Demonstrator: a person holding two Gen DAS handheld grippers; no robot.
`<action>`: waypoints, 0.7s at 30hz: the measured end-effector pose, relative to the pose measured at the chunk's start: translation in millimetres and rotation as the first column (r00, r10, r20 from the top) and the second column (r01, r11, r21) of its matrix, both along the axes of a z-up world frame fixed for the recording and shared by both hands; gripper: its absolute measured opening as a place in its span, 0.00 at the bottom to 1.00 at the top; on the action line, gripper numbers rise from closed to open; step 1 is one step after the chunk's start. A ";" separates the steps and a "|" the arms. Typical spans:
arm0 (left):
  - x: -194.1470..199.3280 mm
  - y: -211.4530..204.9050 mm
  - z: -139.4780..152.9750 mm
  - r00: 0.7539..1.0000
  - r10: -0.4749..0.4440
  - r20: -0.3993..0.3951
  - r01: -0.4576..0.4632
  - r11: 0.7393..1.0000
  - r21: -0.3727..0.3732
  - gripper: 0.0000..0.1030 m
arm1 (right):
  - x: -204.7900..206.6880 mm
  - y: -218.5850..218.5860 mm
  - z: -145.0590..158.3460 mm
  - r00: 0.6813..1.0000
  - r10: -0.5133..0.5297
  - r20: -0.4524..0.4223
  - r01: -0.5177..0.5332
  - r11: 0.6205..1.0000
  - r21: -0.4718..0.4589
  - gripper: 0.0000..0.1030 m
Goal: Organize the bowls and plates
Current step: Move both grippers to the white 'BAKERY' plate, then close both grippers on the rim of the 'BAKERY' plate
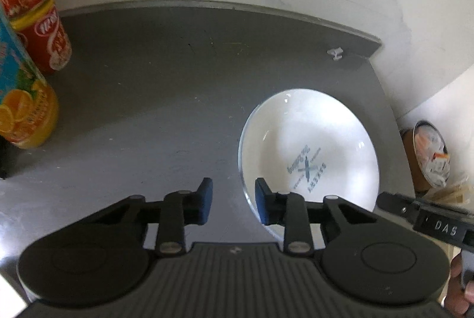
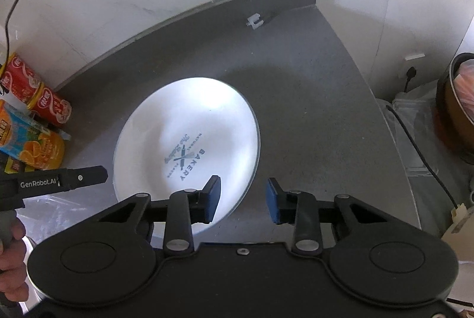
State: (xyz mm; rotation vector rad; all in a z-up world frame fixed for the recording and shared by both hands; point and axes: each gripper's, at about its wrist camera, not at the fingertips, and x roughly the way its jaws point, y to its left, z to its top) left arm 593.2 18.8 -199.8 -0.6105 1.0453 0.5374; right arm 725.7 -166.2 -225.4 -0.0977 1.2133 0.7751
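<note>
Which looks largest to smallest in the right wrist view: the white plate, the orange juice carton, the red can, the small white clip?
1. white plate, by far the largest.
2. orange juice carton and red can: similar in apparent size and both cut off by the edge, so unranked.
3. small white clip, smallest, though farthest from the camera.

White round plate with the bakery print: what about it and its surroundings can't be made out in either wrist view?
- White round plate: near rim hidden by the left gripper in the left view and the right gripper in the right.
- Small print under "BAKERY": too small.
- Red cans: cut by the left view's frame edge.
</note>
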 end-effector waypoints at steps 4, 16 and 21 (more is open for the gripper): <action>7.3 6.1 -12.5 1.000 0.004 -0.017 -0.004 1.000 -0.012 0.20 | 6.5 3.5 -8.8 1.000 -0.001 -0.012 0.001 1.000 -0.004 0.28; 23.0 12.5 -37.8 1.000 -0.026 0.001 0.026 0.997 -0.079 0.14 | 11.3 13.8 -33.9 0.999 0.018 -0.049 -0.018 1.000 0.000 0.19; 14.5 14.9 -38.4 0.999 -0.016 0.034 0.019 0.995 -0.094 0.12 | 3.6 11.7 -32.4 0.999 0.048 -0.012 -0.048 0.999 0.020 0.17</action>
